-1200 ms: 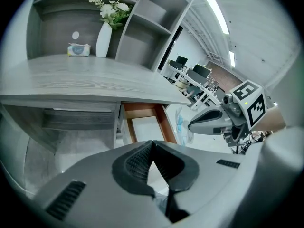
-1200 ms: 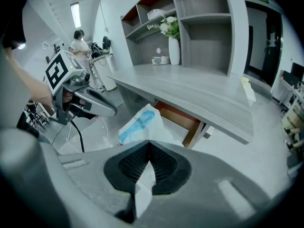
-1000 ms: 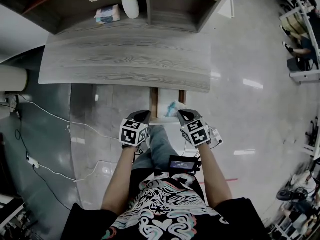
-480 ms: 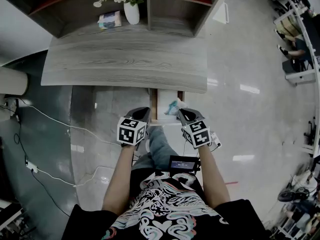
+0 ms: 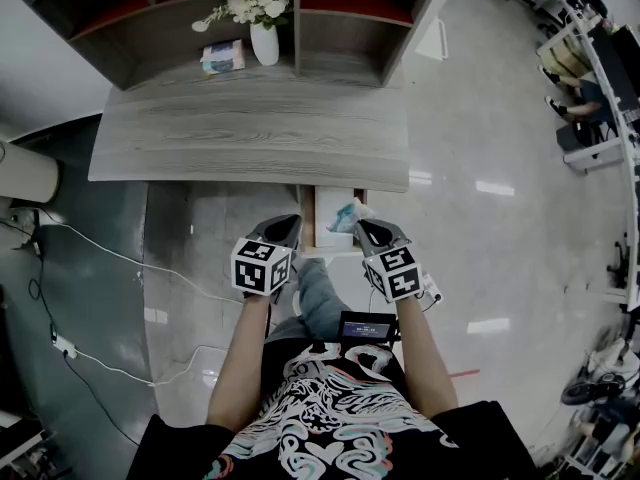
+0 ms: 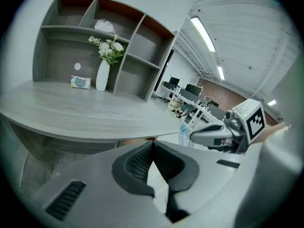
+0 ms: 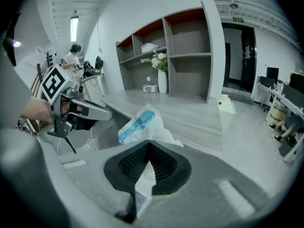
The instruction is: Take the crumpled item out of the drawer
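The crumpled item [image 5: 346, 214] is a clear plastic wrapper with a blue piece inside. My right gripper [image 5: 362, 230] is shut on it, over the open drawer [image 5: 309, 215] under the desk. In the right gripper view the wrapper [image 7: 141, 123] bulges out past the closed jaws of the right gripper [image 7: 149, 144]. My left gripper [image 5: 286, 227] hangs just left of the drawer, and in its own view the left gripper [image 6: 152, 144] is shut with nothing in it. From there I see the right gripper [image 6: 221, 134] and the wrapper [image 6: 184, 132] off to the right.
A grey wood desk [image 5: 250, 138] spans the drawer. Behind it a shelf unit holds a white vase of flowers [image 5: 264, 38] and a tissue pack [image 5: 222, 56]. Cables [image 5: 100, 250] trail on the floor at left. Office desks and a seated person [image 5: 580, 78] are far right.
The head view has tilted up a little, so more of the shelf shows. Both grippers stay by the drawer, the right one still holding the wrapper.
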### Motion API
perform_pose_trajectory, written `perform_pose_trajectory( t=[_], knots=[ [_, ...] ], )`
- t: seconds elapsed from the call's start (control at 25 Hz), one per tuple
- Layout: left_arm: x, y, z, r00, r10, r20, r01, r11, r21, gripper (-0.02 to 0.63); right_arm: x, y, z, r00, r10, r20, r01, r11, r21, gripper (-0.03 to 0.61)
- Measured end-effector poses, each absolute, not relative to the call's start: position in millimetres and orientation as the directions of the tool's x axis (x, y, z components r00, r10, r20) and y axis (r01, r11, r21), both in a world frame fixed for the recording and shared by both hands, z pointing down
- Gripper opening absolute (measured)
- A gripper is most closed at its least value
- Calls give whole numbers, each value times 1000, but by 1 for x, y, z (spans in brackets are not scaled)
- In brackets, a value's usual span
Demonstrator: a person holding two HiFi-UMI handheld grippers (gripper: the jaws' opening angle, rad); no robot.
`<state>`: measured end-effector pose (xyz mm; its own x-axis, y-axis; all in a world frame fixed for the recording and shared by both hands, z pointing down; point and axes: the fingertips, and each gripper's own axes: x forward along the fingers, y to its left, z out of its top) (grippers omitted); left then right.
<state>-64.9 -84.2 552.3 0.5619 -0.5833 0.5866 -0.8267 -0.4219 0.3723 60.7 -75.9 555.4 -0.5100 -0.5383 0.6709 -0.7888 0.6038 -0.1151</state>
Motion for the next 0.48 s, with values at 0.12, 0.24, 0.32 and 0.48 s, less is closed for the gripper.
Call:
perform_pose_trajectory(
  t=[0.12, 0.24, 0.32, 0.48],
  knots=[
    [-67, -88, 539, 567, -597, 567, -823, -438, 362, -2, 58, -77, 543, -507, -560, 655, -794, 600, -102, 7],
    [-68, -90, 525, 572, -609, 550, -819, -460, 342, 0, 56, -76, 532, -504, -580, 640, -801, 591, -95, 8],
    [-68, -92, 516, 572, -616, 541, -818, -477, 321, 0, 56, -78, 523, -501, -601, 623, -809, 581, -90, 6],
    [-68, -97, 496, 587, -633, 505, -806, -513, 294, 0, 51, -79, 505, -494, -628, 601, -806, 590, -46, 8]
  ],
)
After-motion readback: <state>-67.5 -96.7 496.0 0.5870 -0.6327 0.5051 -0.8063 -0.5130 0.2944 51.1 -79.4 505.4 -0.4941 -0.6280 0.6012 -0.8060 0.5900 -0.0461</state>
